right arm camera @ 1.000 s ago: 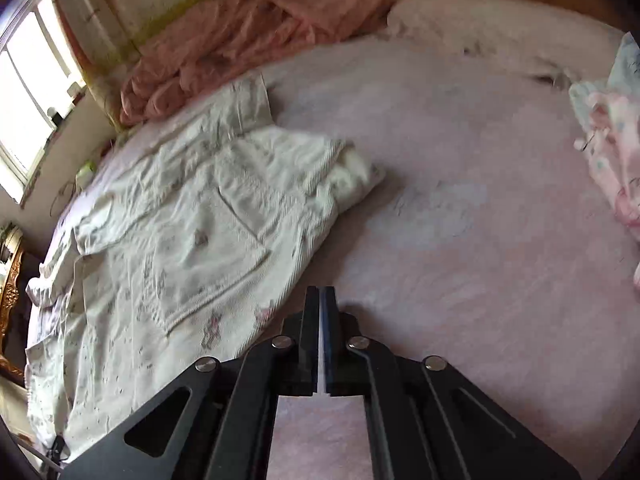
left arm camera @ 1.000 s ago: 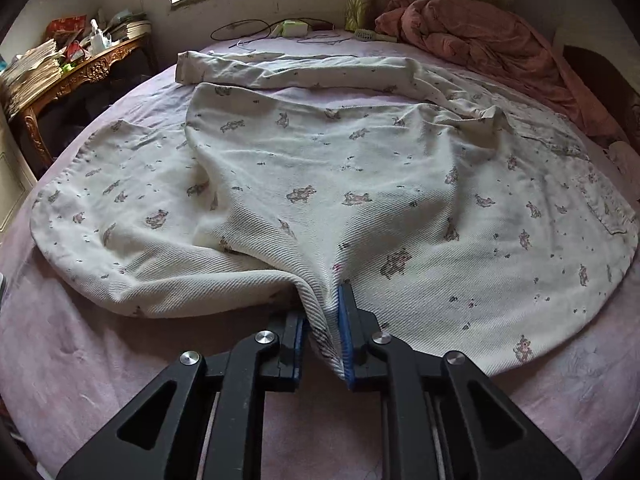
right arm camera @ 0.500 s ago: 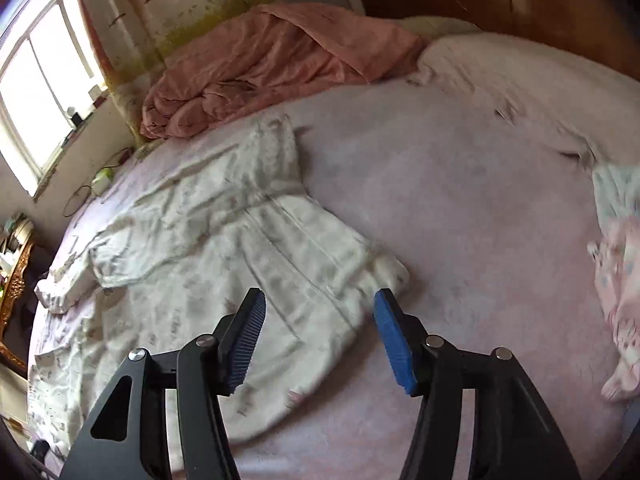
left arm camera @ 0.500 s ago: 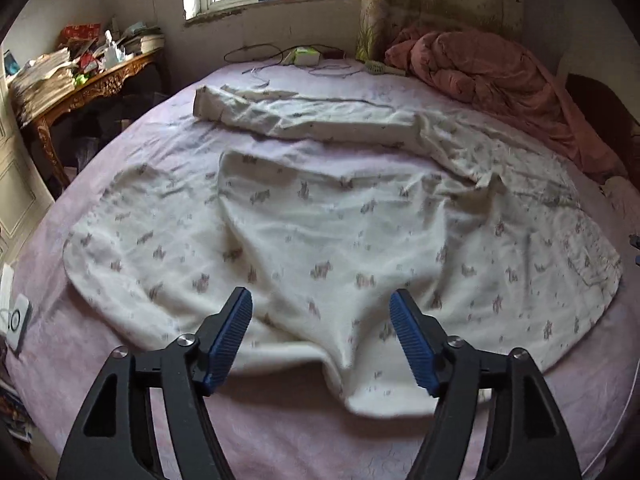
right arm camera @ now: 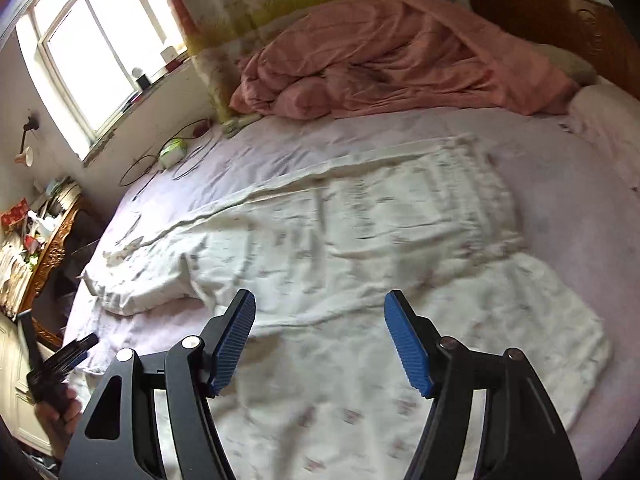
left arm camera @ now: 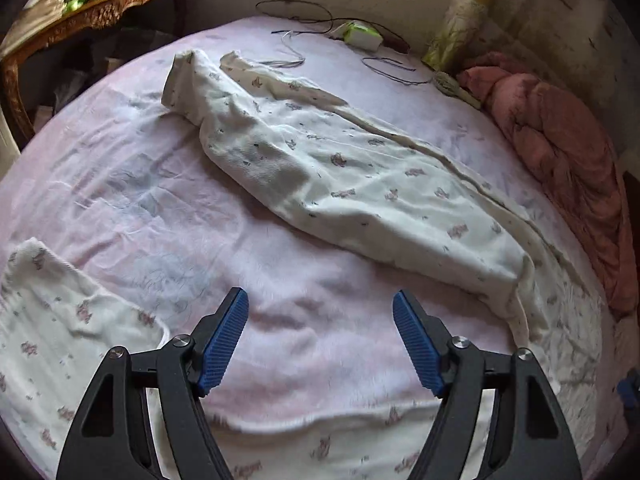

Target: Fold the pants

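Observation:
Cream pants with small printed figures lie spread on the pink bed sheet (left arm camera: 132, 200). In the left wrist view one leg (left arm camera: 360, 184) runs diagonally across the bed, and the other leg (left arm camera: 60, 312) lies at the lower left and along the bottom edge. My left gripper (left arm camera: 320, 294) hangs open over bare sheet between the legs, holding nothing. In the right wrist view the pants (right arm camera: 360, 232) fill the middle, with the waist part (right arm camera: 460, 184) to the right. My right gripper (right arm camera: 320, 294) hovers above them; its jaws are opening, with no cloth pinched. The left gripper (right arm camera: 60, 364) and a hand (right arm camera: 60, 412) show at lower left.
A crumpled pink duvet (right arm camera: 380, 60) lies along the far side of the bed, below a wooden headboard (right arm camera: 560, 12). Cables and a green-white device (left arm camera: 360, 34) sit near the wall. A cluttered carved wooden table (left arm camera: 92, 12) stands beside the bed under the window (right arm camera: 92, 52).
Both grippers were shut on the pants' edge a second ago; they let go, opened wide and lifted away. Both views have swung across the bed over the laid-out pants.

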Action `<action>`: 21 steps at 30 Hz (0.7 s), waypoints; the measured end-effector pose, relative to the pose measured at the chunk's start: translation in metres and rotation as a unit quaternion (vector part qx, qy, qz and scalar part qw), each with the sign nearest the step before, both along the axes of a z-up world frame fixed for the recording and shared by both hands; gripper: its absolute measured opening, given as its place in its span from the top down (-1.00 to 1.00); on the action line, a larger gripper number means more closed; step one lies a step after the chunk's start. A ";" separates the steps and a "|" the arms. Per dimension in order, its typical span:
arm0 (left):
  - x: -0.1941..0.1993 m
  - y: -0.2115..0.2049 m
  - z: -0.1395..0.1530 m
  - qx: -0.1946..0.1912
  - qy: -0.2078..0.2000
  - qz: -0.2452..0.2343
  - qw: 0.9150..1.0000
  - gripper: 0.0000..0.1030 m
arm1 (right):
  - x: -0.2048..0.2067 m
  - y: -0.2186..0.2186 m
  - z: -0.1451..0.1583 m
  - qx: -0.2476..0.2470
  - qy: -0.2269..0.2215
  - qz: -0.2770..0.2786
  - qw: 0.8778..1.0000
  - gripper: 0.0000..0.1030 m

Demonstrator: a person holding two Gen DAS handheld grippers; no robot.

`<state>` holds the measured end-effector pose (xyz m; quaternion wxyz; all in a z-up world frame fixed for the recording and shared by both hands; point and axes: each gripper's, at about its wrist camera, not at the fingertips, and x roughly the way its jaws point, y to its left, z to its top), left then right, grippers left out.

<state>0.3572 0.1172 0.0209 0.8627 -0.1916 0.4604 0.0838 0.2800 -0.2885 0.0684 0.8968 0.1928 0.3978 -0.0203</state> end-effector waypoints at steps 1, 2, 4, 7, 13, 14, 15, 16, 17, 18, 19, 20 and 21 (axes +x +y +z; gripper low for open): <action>0.012 0.010 -0.007 -0.025 -0.002 0.017 1.000 -0.43 | 0.012 0.013 -0.002 -0.003 0.005 0.004 1.000 -0.33; 0.023 0.017 -0.014 -0.050 -0.004 0.031 0.998 -0.43 | 0.026 0.028 -0.005 -0.005 0.010 0.009 1.000 -0.33; 0.045 0.031 -0.033 -0.095 0.006 0.054 0.994 -0.42 | 0.046 0.052 -0.010 0.002 0.016 0.021 1.000 -0.33; 0.068 0.044 -0.057 -0.125 0.022 0.078 0.989 -0.39 | 0.075 0.091 -0.023 0.010 0.030 0.043 0.999 -0.33; 0.085 0.053 -0.050 -0.111 -0.018 0.071 0.991 0.88 | 0.100 0.145 -0.050 -0.030 0.055 0.079 0.995 -0.33; 0.085 0.054 -0.045 -0.096 -0.029 0.065 0.993 0.88 | 0.100 0.148 -0.053 -0.038 0.057 0.082 0.994 -0.33; 0.081 0.053 -0.040 -0.082 -0.040 0.061 0.994 0.89 | 0.101 0.150 -0.056 -0.047 0.060 0.085 0.993 -0.33; 0.077 0.051 -0.036 -0.074 -0.046 0.054 0.995 0.89 | 0.101 0.148 -0.058 -0.051 0.063 0.086 0.993 -0.33; 0.073 0.051 -0.032 -0.065 -0.044 0.048 0.996 0.89 | 0.100 0.147 -0.060 -0.054 0.068 0.086 0.992 -0.33; 0.069 0.050 -0.029 -0.054 -0.037 0.044 0.997 0.89 | 0.099 0.144 -0.062 -0.054 0.073 0.086 0.992 -0.33; 0.062 0.049 -0.025 -0.042 -0.029 0.039 0.998 0.89 | 0.099 0.140 -0.063 -0.052 0.077 0.087 0.992 -0.33; 0.054 0.049 -0.022 -0.031 -0.024 0.036 0.999 0.89 | 0.097 0.137 -0.063 -0.053 0.078 0.088 0.992 -0.33; 0.046 0.048 -0.019 -0.017 -0.022 0.032 0.999 0.89 | 0.096 0.132 -0.062 -0.058 0.079 0.087 0.991 -0.33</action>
